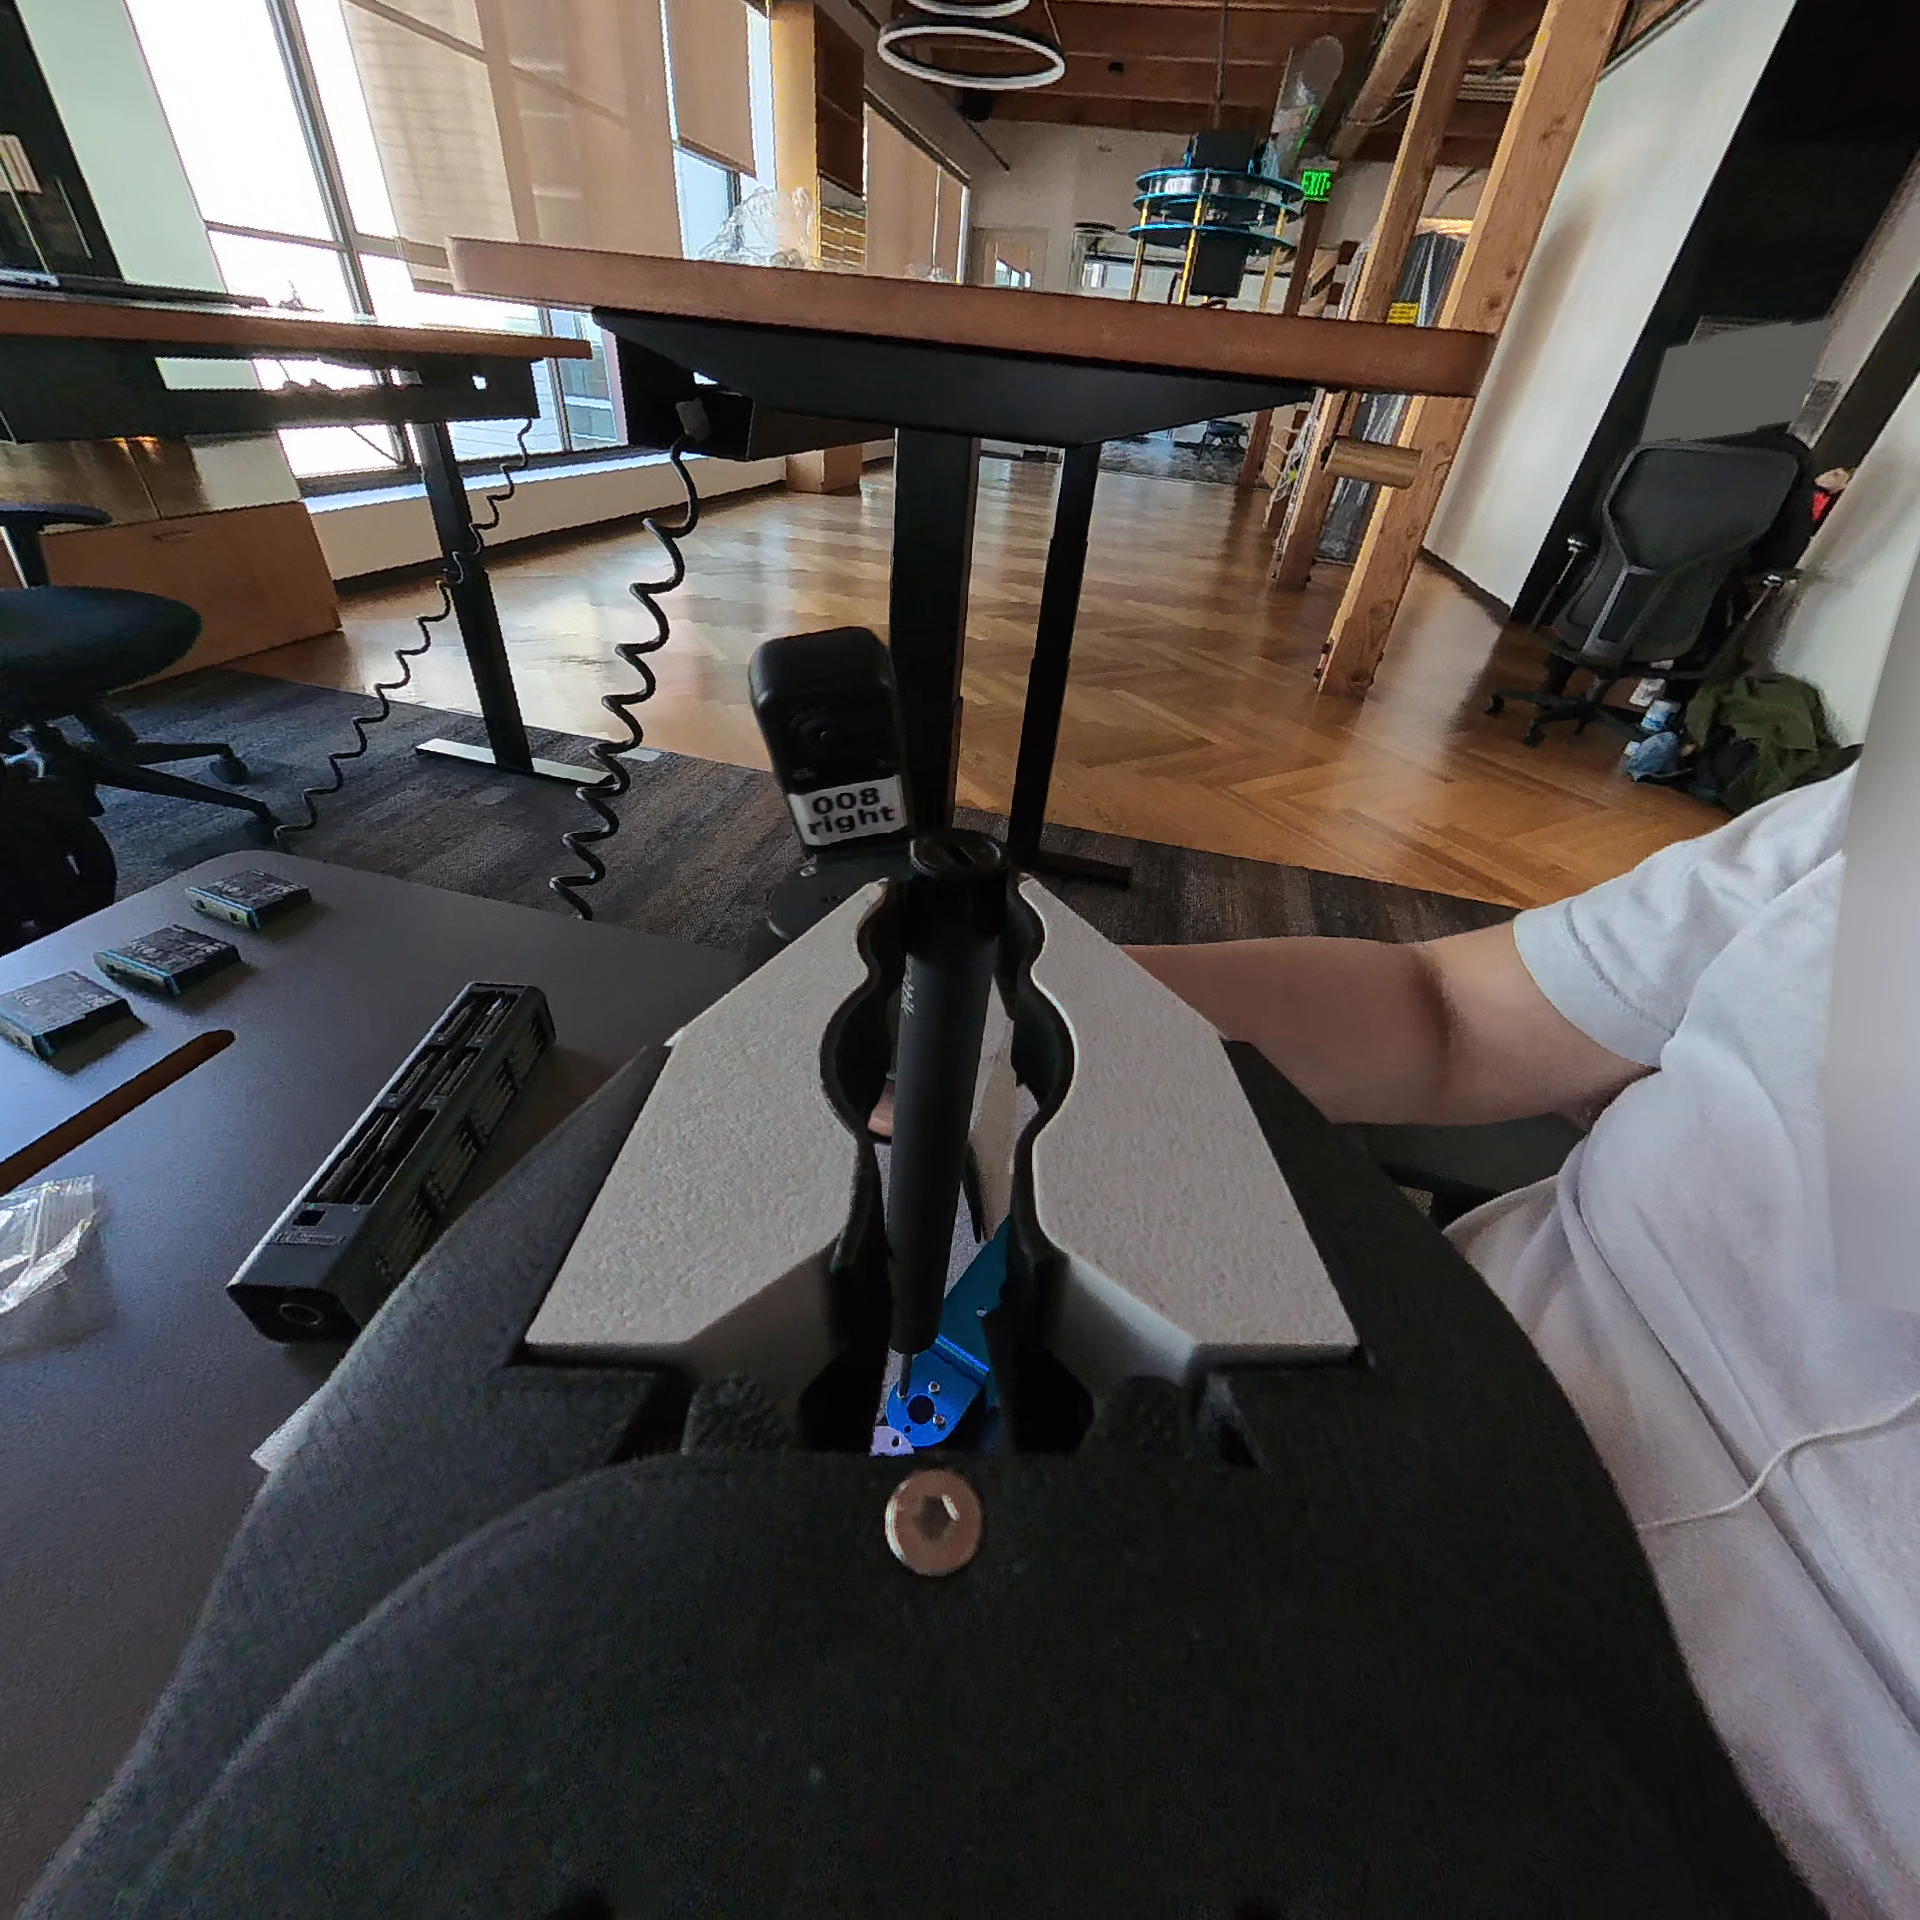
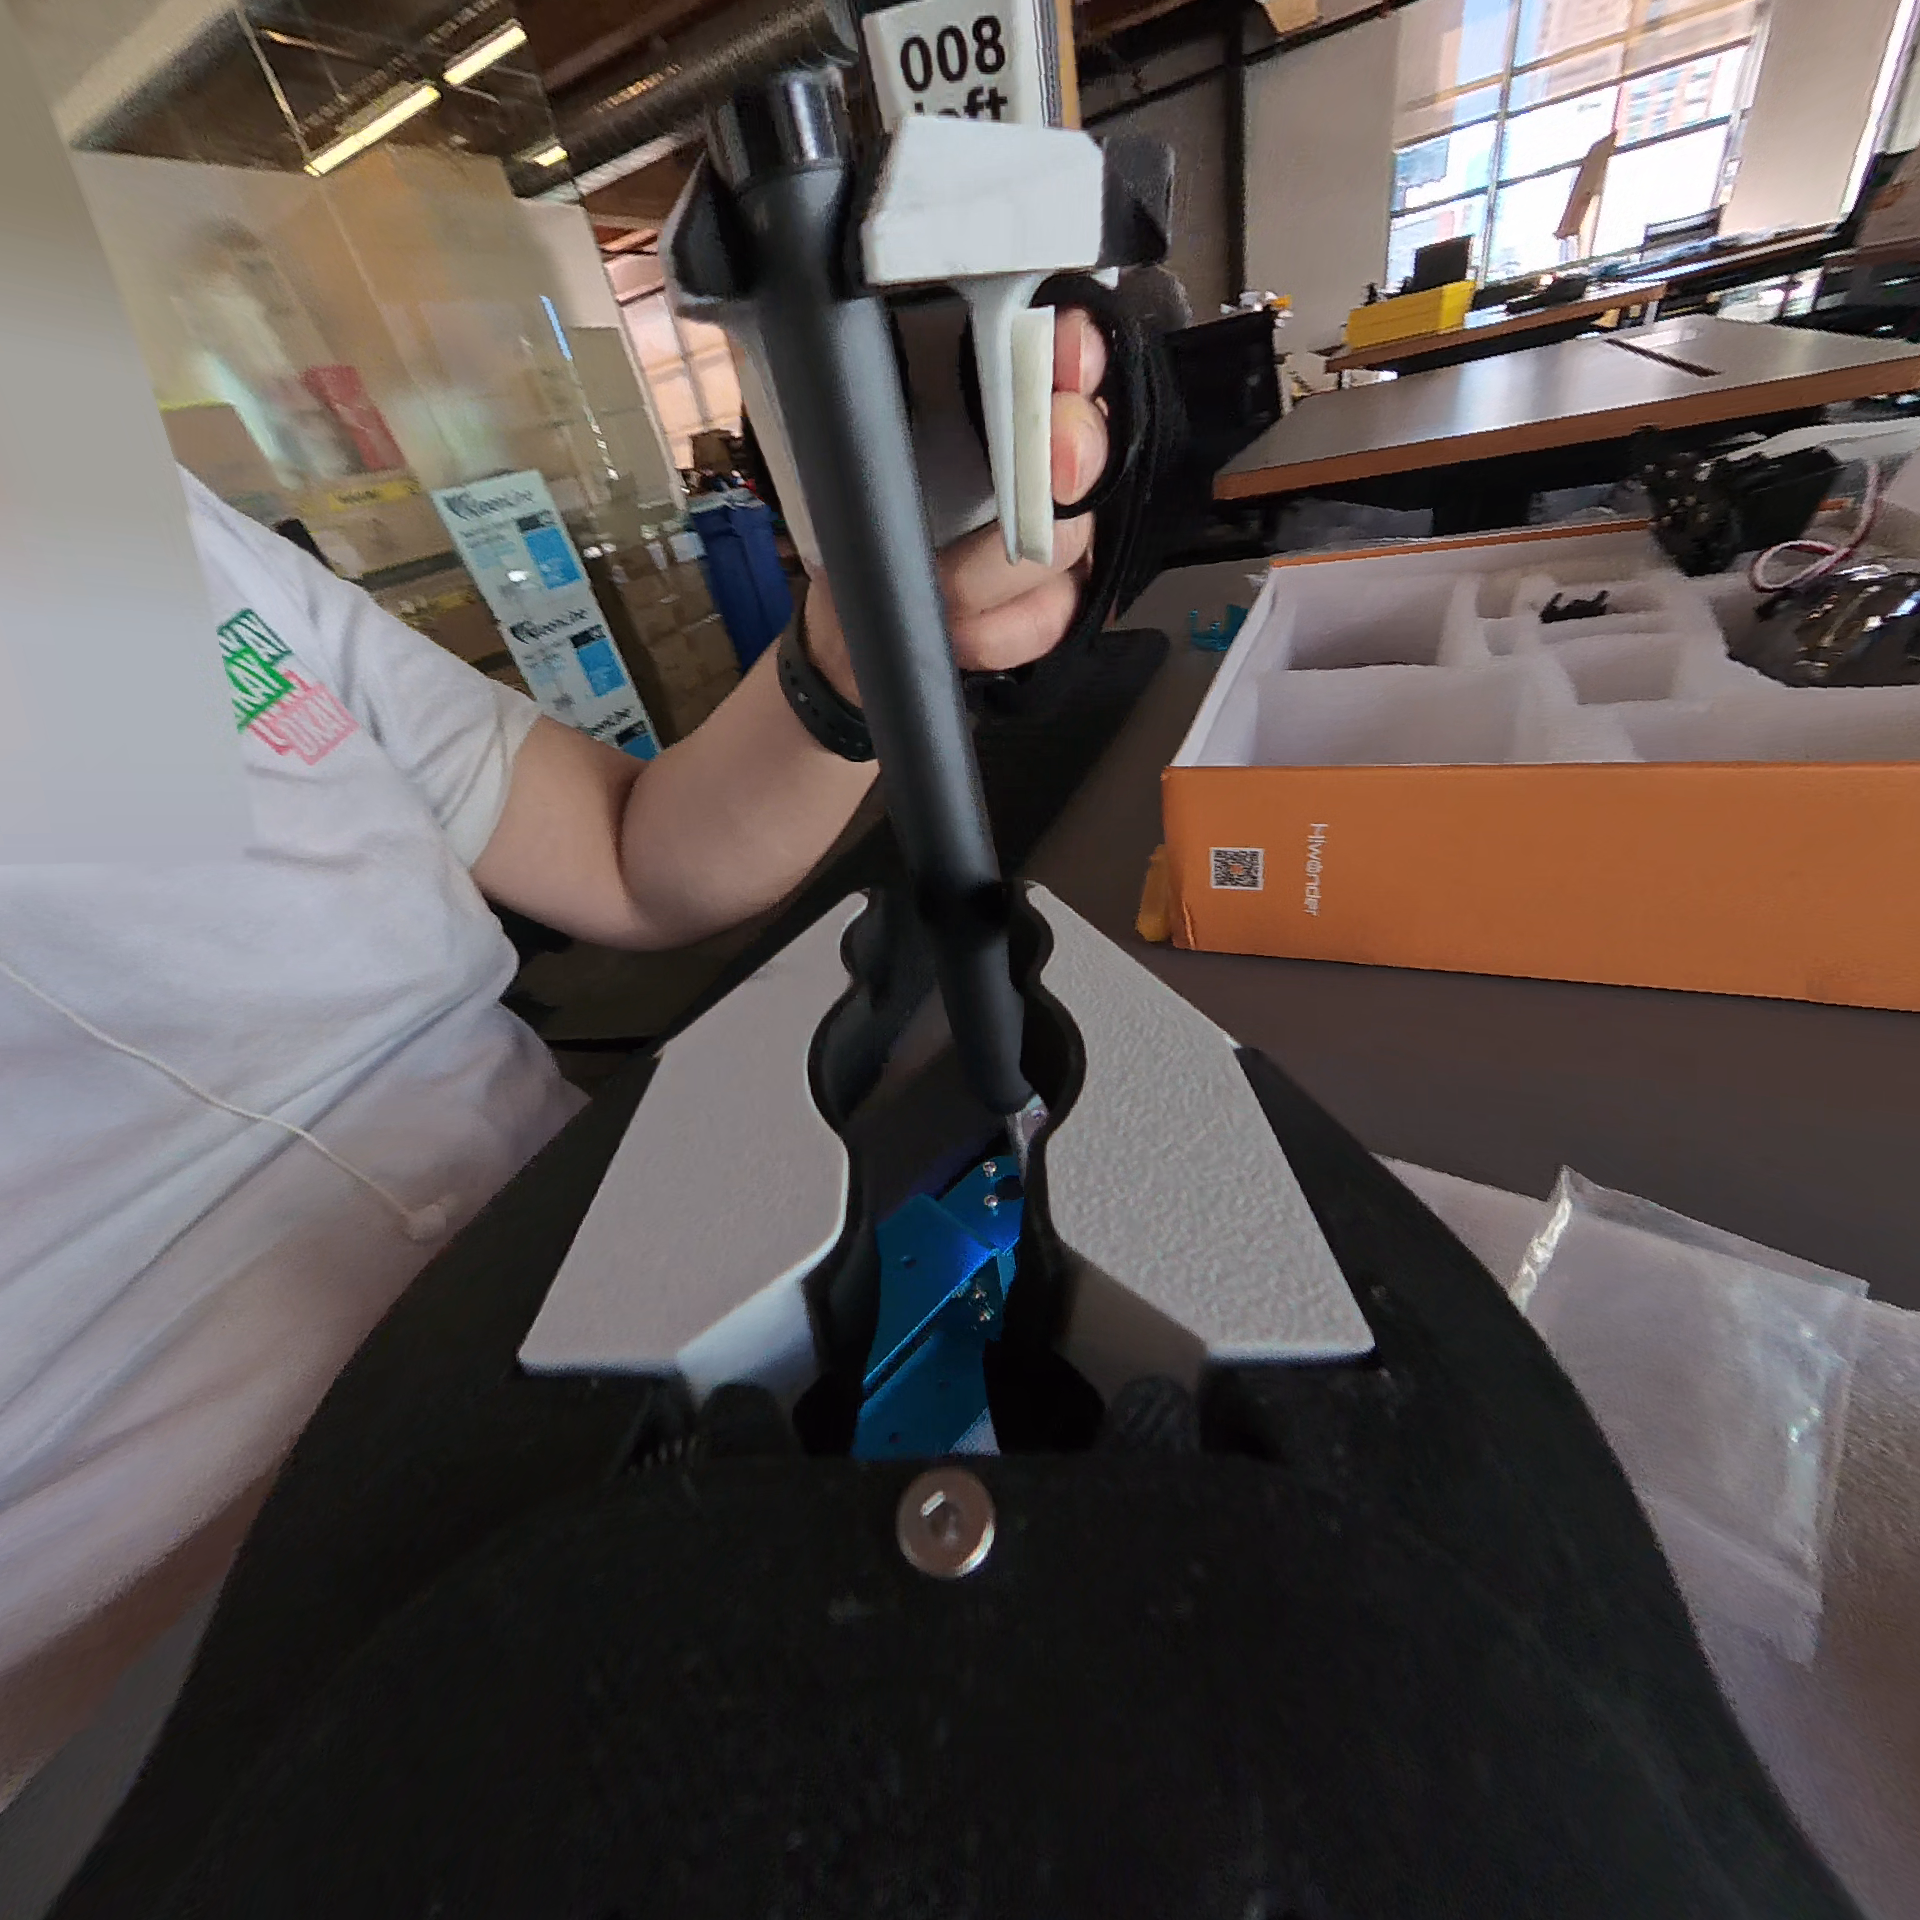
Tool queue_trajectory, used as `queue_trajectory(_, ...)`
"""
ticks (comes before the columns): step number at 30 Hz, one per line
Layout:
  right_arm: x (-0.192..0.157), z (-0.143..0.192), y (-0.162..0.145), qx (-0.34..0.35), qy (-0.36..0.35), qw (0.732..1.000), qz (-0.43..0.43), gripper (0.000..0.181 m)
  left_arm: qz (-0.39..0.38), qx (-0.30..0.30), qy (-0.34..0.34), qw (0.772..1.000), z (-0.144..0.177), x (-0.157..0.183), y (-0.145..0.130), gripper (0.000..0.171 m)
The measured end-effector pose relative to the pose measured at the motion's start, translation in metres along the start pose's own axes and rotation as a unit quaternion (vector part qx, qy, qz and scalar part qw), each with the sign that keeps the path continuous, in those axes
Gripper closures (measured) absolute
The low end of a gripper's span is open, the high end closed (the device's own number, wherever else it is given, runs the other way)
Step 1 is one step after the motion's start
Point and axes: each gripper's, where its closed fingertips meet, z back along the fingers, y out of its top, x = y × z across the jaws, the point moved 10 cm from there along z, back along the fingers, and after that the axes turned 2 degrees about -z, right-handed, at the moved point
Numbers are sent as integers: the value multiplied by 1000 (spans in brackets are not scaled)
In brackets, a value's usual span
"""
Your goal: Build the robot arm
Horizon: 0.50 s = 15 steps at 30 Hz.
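My left gripper (image 1: 951, 904) is shut on a black pen-shaped screwdriver (image 1: 935, 1091) and holds it nearly upright. The screwdriver's tip touches a blue metal bracket (image 1: 940, 1392) seen low through the gap between the jaws. My right gripper (image 2: 945, 904) is shut on that blue bracket (image 2: 935, 1278), which has small screws in it. In the right wrist view the screwdriver (image 2: 883, 623) slants down from the left gripper (image 2: 790, 208) above, and its bit meets the bracket's top edge. The right gripper's camera (image 1: 831, 727) shows just behind the screwdriver in the left wrist view.
On the dark table (image 1: 156, 1455) lie an open black bit case (image 1: 405, 1153), three small black packs (image 1: 166, 956) and a clear plastic bag (image 1: 42, 1236). To the right stand an orange box with white foam (image 2: 1558, 862) and another plastic bag (image 2: 1704, 1403). The person's arm (image 2: 675, 831) is close. The left gripper's tips are roughly 10 cm from the right gripper's. From the right gripper's tips to the open black bit case (image 1: 405, 1153) is close to 25 cm.
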Motion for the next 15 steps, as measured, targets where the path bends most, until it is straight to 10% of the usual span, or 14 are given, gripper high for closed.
queue_trajectory(15, 11, 1, -1, -1, 69, 997, -17, 165, -4, 9, 3, 1000, -2, 7, -3, 154)
